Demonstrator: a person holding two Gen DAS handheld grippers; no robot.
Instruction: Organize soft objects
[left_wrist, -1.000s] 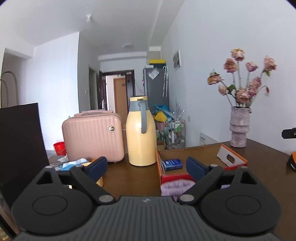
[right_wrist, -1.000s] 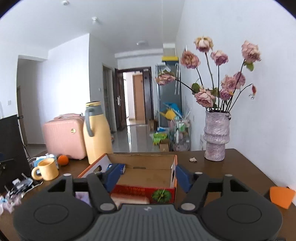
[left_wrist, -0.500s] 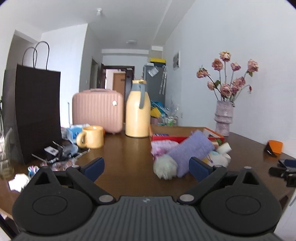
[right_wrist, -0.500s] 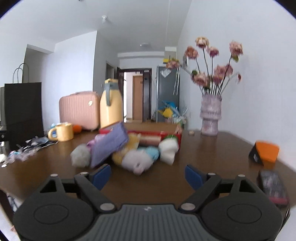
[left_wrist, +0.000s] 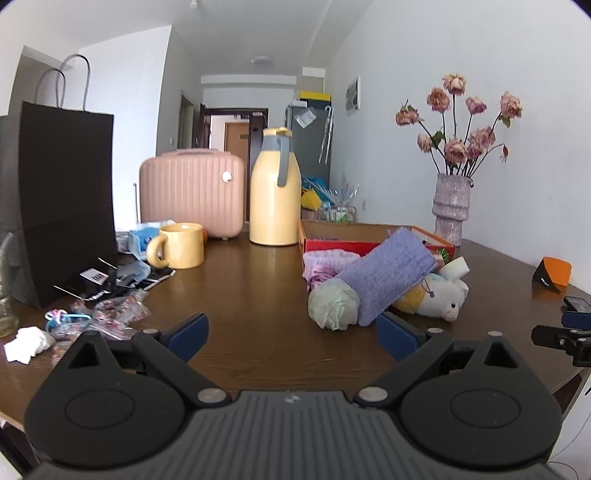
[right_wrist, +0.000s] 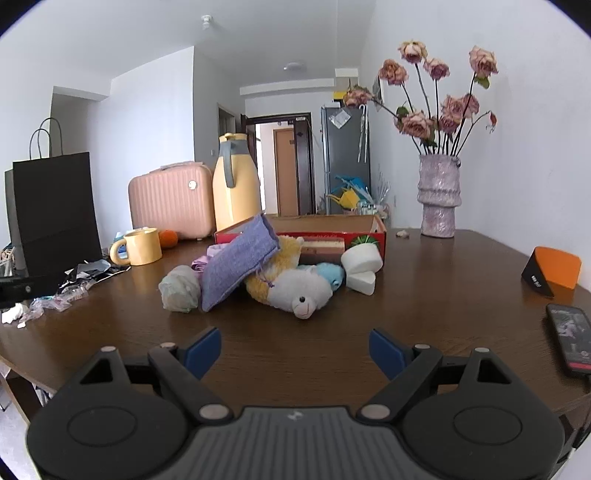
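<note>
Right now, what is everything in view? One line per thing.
purple knit pouch: 1, leaning on the soft pile
plush lamb: 1, white and yellow, before the box
pale green bundle: 1, left of pouch
white sponge pieces: 2, right of pile
red cardboard box: 1, behind pile
mug: 1, yellow
thermos: 1, yellow
case: 1, pink
paper bag: 1, black
vase: 1, with dried roses
phone: 1, right edge
left gripper: open
right gripper: open

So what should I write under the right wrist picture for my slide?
Open right gripper faces a pile: purple cloth, plush lamb, white sponge, before the red box.
</note>
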